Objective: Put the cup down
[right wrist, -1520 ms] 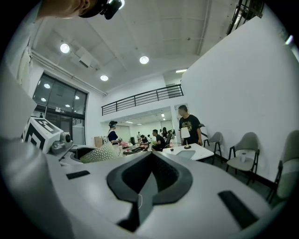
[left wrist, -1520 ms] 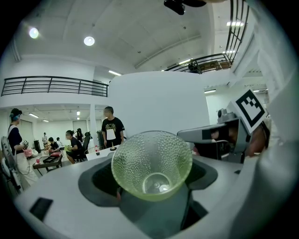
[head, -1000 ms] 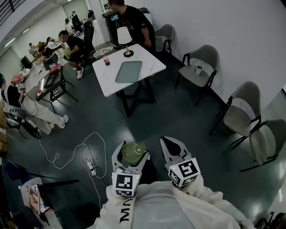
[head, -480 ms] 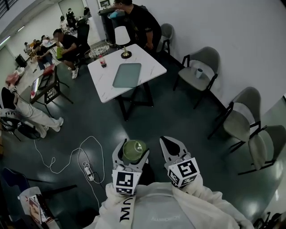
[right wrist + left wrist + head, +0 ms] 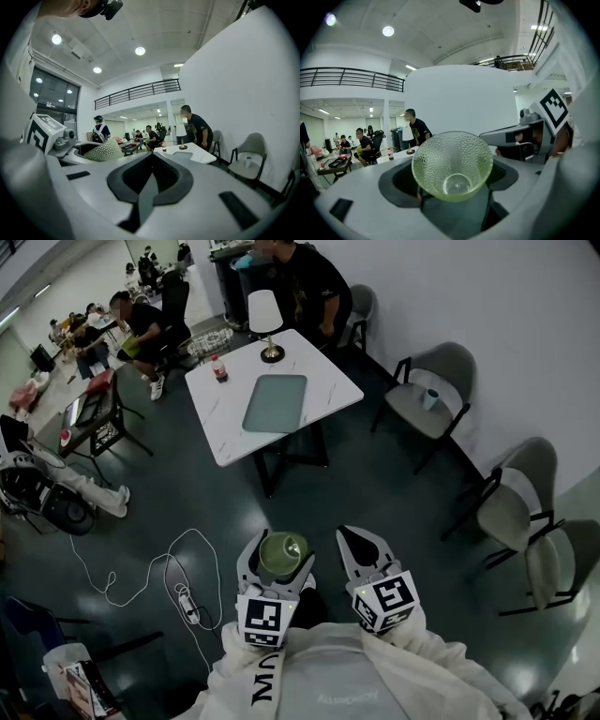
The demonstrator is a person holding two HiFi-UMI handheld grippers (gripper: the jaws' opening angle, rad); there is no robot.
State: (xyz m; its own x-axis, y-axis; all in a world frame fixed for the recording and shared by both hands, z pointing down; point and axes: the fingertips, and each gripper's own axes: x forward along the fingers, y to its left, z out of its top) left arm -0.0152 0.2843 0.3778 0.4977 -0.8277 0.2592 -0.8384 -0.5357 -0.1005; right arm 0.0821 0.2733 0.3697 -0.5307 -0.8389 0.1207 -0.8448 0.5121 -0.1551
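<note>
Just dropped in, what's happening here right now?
A person stands on the open floor with a gripper in each hand. The left gripper is shut on a green glass cup. The right gripper is shut and empty. The cup isn't set down yet; the white table with a tray is some way ahead.

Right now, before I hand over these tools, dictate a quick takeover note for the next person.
Left tool: shut on the green glass cup, held over the floor.
Right tool: shut, empty.
White table stands ahead, out of reach; likely the spot.
Done: cup gripped. Left: walk over, set cup down, release.
</note>
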